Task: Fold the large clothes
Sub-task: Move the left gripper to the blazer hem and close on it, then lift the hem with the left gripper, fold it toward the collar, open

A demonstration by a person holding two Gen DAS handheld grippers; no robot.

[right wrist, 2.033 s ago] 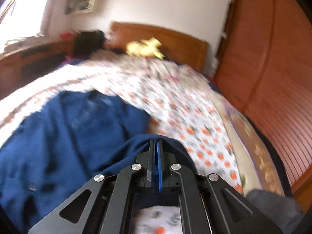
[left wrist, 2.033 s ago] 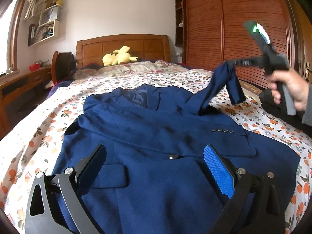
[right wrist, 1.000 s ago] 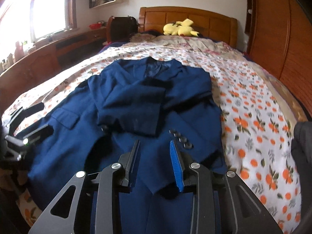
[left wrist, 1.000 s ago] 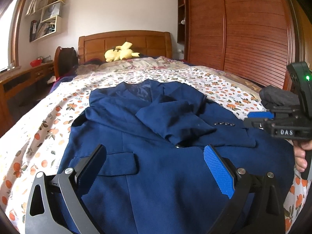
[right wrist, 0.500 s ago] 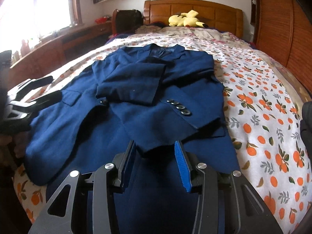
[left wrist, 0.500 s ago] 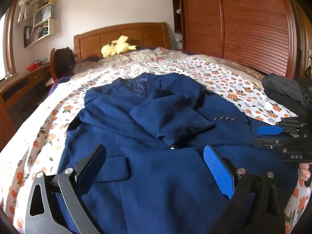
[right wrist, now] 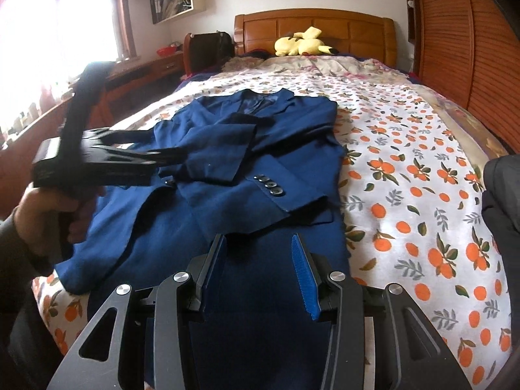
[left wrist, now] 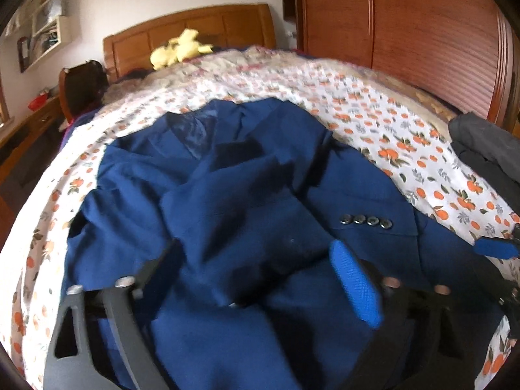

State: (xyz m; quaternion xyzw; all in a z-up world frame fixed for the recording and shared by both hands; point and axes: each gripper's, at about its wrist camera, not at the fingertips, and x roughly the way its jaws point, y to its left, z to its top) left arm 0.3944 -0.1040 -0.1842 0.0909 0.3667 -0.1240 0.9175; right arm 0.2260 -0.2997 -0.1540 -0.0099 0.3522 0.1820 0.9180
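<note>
A navy blue suit jacket (right wrist: pixel 260 201) lies front up on the flower-print bed (right wrist: pixel 406 169), collar toward the headboard. One sleeve (right wrist: pixel 221 152) is folded across its chest, and a second cuff with four buttons (right wrist: pixel 269 186) lies over it. My left gripper (left wrist: pixel 250 250) hovers low over the folded sleeve's cuff (left wrist: pixel 247 227); its jaws are closing, with cloth between them but not pinched. From the right wrist view the left gripper (right wrist: pixel 180 157) reaches in from the left. My right gripper (right wrist: pixel 257 239) is open above the jacket's lower part, holding nothing.
A yellow plush toy (right wrist: pixel 302 45) rests by the wooden headboard (right wrist: pixel 312 22). Dark clothes (right wrist: pixel 500 188) are piled at the bed's right edge. A slatted wooden wardrobe (left wrist: pixel 422 39) stands on the right; a desk and a dark bag (right wrist: pixel 208 48) stand on the left.
The right gripper laid the sleeve across the jacket, let go and drew back toward the hem. The left gripper swung in over the folded sleeve, its jaws narrower than before.
</note>
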